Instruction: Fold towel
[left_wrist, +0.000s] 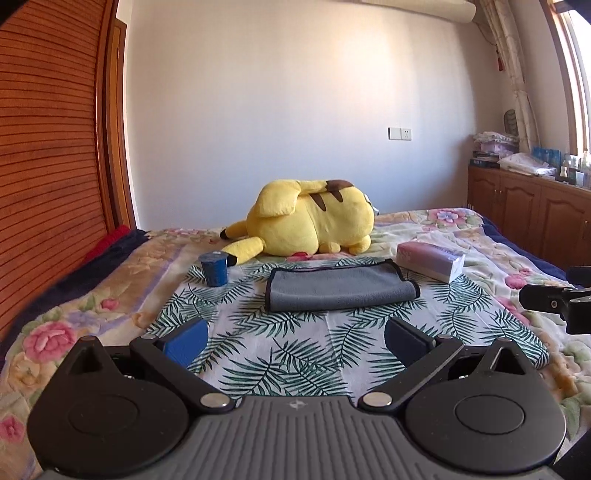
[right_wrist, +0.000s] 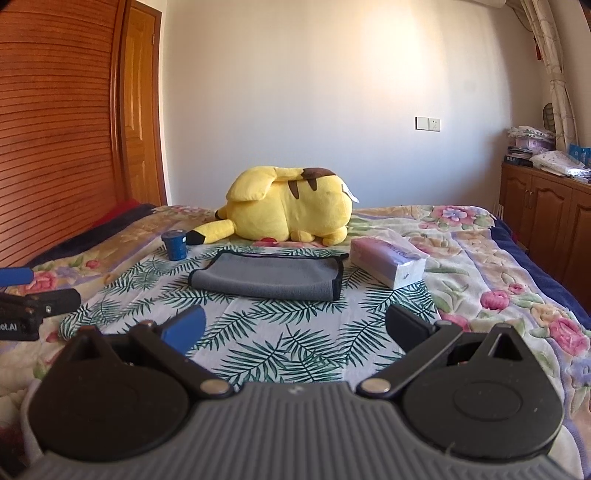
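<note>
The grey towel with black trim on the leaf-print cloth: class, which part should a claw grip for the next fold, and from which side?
Grip the grey towel with black trim at its black-bound right end, coming from the right side. That end curls slightly off the leaf-print cloth, probably giving a finger room underneath; the near edge is a rounded fold.

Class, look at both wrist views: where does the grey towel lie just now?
The folded grey towel with dark edging lies on the palm-leaf cloth, between the small blue cup on its left and the pink tissue pack on its right, before the yellow plush toy.
</note>
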